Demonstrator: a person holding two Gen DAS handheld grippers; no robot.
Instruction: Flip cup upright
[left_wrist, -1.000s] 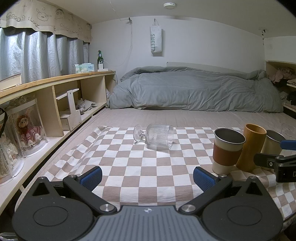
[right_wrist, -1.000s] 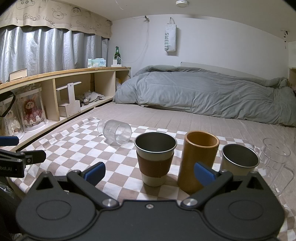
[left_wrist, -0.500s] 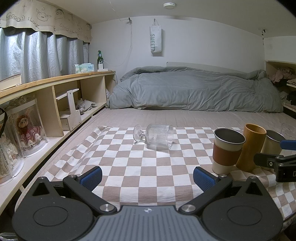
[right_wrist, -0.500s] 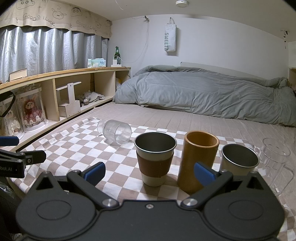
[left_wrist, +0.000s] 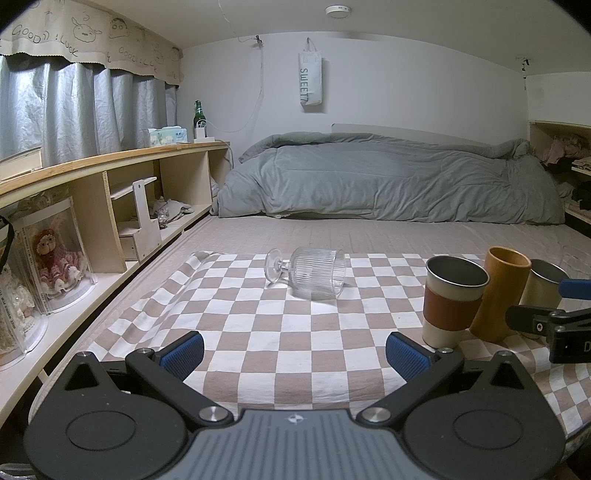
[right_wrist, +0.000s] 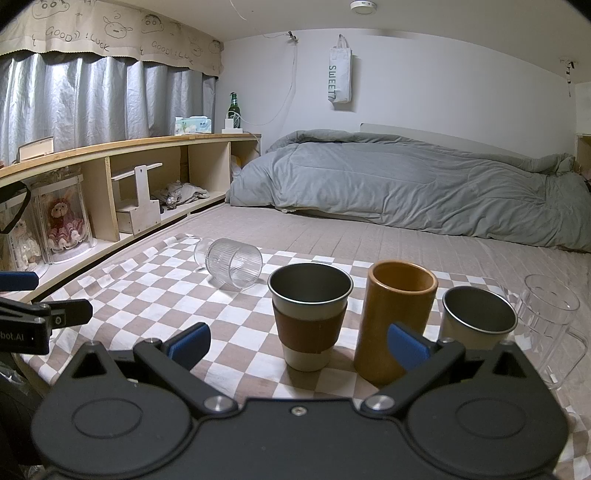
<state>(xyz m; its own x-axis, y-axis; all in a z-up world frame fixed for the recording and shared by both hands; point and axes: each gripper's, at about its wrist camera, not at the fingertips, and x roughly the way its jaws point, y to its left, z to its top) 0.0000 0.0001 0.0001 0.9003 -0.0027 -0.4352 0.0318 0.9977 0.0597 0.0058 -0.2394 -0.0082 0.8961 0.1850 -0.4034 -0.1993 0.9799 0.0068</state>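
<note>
A clear ribbed stemmed glass cup (left_wrist: 314, 271) lies on its side on the checkered cloth (left_wrist: 258, 325), foot to the left, mouth to the right. It also shows in the right wrist view (right_wrist: 234, 266), far left of centre. My left gripper (left_wrist: 294, 353) is open and empty, well short of the glass. My right gripper (right_wrist: 298, 345) is open and empty, just in front of the upright cups. The right gripper's fingers (left_wrist: 535, 317) show at the right edge of the left wrist view.
Upright on the cloth stand a metal cup with a brown sleeve (right_wrist: 309, 319), a tall orange cup (right_wrist: 395, 319), a small metal cup (right_wrist: 476, 319) and a clear mug (right_wrist: 550, 328). A wooden shelf (left_wrist: 110, 192) runs along the left. A grey duvet (left_wrist: 388, 181) lies behind.
</note>
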